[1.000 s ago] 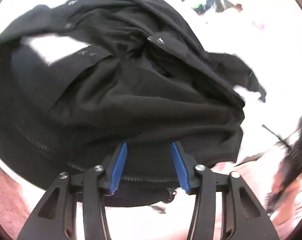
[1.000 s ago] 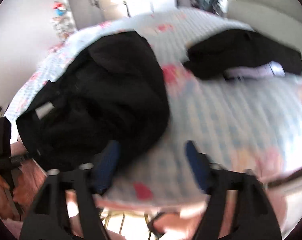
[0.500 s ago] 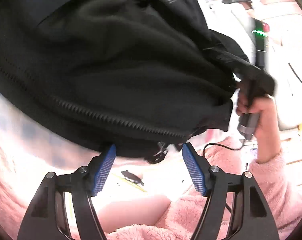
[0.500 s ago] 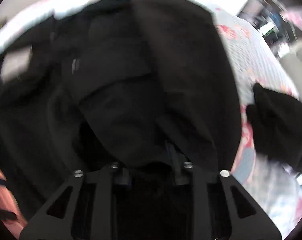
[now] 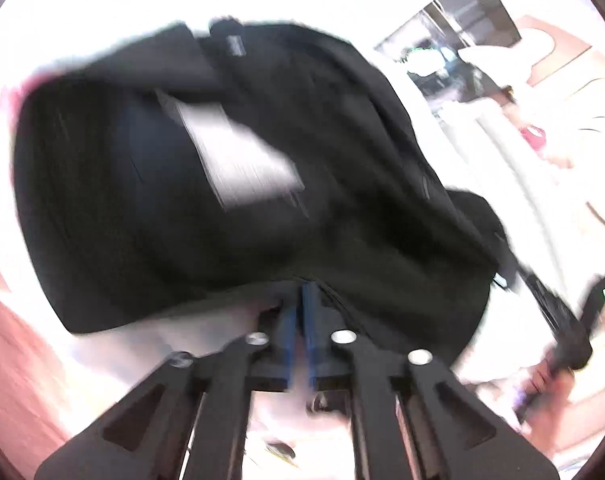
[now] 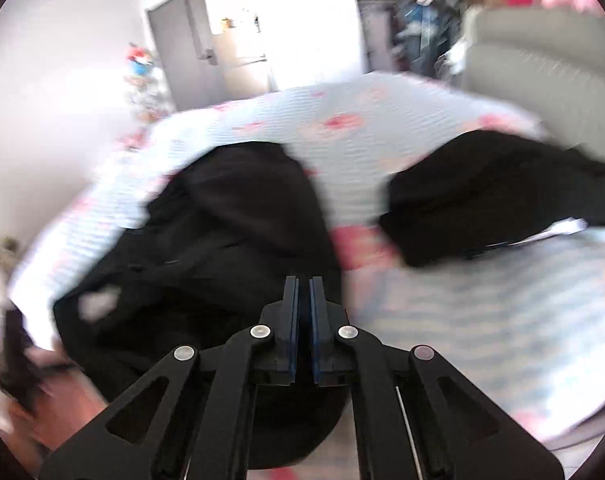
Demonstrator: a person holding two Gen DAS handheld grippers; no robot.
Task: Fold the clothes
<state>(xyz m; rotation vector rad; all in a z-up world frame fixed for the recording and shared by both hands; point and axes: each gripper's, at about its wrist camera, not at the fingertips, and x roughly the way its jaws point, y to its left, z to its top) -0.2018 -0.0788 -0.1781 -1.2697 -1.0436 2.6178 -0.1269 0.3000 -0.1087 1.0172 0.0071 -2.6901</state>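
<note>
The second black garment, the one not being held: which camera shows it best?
The right wrist view. There the second black garment lies in a heap on the floral bedspread, apart from the black jacket, with something white at its near edge. The left wrist view does not show it; the jacket fills that frame.

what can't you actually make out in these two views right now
- Left wrist view: the white label on the black jacket is motion-blurred, unreadable.
- Left wrist view: the left gripper tips are buried in fabric.
- Right wrist view: the second black garment is blurred, type unclear.
</note>
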